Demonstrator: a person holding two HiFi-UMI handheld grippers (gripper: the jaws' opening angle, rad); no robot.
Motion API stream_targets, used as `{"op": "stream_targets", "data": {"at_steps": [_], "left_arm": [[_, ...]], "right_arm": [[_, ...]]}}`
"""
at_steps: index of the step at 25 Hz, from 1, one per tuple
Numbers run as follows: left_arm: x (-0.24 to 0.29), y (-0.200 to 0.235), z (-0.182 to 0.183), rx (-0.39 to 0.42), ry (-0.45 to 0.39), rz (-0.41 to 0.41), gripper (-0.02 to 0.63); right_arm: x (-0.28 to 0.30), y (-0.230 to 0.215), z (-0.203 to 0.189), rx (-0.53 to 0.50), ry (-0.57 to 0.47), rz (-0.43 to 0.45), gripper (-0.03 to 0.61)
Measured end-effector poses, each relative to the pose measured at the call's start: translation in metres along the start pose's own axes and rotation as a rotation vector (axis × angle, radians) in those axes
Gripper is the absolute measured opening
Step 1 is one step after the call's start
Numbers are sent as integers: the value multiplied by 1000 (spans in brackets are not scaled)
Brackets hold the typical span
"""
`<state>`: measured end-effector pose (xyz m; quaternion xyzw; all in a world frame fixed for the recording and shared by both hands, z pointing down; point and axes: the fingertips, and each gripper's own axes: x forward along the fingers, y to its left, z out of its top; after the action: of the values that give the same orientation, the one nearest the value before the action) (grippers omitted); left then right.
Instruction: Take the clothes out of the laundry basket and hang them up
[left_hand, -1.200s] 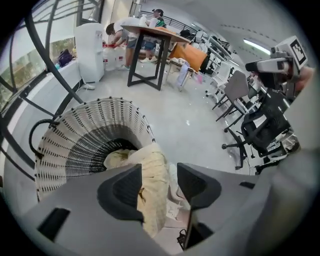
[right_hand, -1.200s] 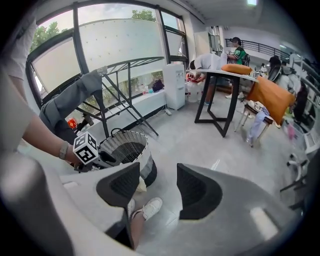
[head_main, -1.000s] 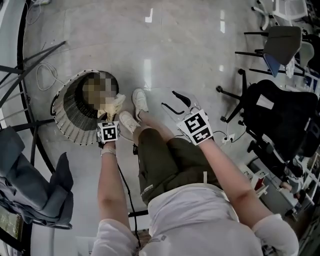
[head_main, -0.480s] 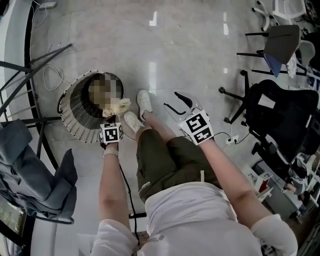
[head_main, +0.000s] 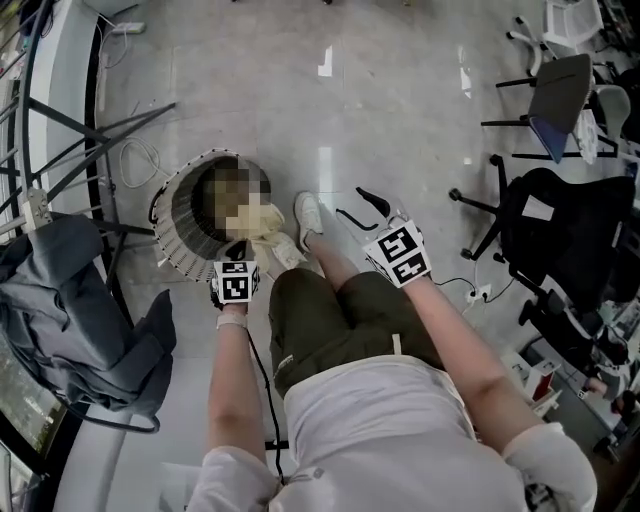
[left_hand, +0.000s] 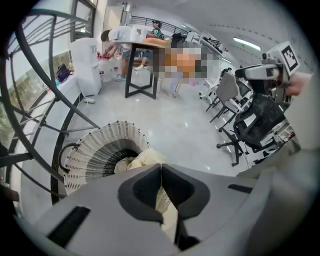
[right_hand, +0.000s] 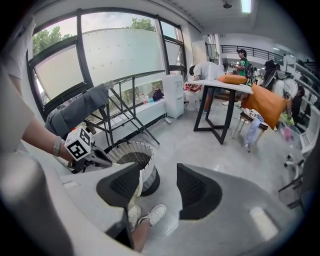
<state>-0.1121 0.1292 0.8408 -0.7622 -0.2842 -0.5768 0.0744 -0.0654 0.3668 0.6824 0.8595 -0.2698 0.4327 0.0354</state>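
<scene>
Over a grey polished floor (head_main: 400, 100), our left gripper (left_hand: 161, 187) is clamped on a cream garment (left_hand: 145, 160) at the basket (head_main: 185, 215) rim; our right gripper (right_hand: 157, 192) gapes, empty.

The left gripper (left_hand: 161, 172), open at the rim of the laundry basket (head_main: 185, 215) 1 second ago, has closed on the pale yellow garment (head_main: 262, 222) and risen above the basket. The cloth, then bunched inside the rim, now trails out over it.
</scene>
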Motion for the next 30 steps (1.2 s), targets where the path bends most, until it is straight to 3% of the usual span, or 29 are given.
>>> {"op": "stream_targets", "data": {"at_steps": [12,19,30], "left_arm": [[-142,13,69,61,-258,49,5],[-242,32,129,39,-489,80,5],[-388,68,225,115,-811,104,5]], "right_arm": [[-28,44,49,-44,-80,2,230],[-39,67,84,-74,-141,14,230],[-5,144,141,-166,-180,147,230]]}}
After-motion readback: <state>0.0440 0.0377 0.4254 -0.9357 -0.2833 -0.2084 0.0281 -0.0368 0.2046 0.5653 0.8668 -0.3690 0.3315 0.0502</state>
